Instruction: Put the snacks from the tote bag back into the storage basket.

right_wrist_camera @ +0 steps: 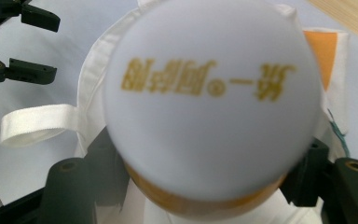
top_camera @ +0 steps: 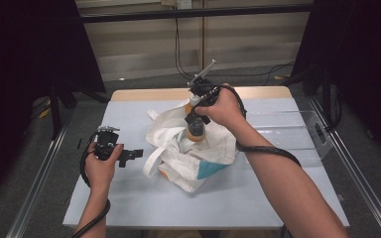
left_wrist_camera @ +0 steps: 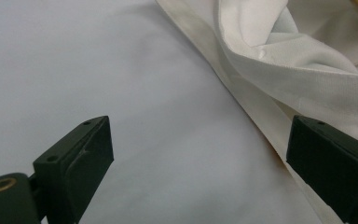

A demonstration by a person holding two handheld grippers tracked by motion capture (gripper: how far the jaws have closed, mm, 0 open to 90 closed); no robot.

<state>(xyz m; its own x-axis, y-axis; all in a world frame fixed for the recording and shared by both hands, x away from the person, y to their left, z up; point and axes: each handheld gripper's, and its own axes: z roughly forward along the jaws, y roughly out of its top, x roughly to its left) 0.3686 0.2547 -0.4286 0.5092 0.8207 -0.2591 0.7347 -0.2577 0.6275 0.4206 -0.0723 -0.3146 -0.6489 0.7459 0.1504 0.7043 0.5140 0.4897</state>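
- The right gripper [top_camera: 195, 120] hangs above the middle of the table [top_camera: 278, 198], its jaws pointing down and pinching a bottle [top_camera: 196, 132] by the sides of its neck end.
- In the right gripper view the bottle [right_wrist_camera: 212, 100] shows a broad white cap with gold lettering (blurred, so not readable), an orange body beneath it, and a black jaw pressed against each side.
- The bottle sits over the open mouth of a white cloth bag [top_camera: 188, 148], which lies crumpled at the table's centre; whether its base touches the cloth cannot be told.
- The bag has a white loop handle [right_wrist_camera: 35, 123] lying flat on the table to its left, and teal and orange patches on its near and right sides.
- The left gripper [top_camera: 131, 154] rests low at the near left, just beside the bag's handle.
- In the left gripper view its jaws stand spread wide with bare table between them, the bag's folded edge [left_wrist_camera: 261, 88] running past the right jaw.
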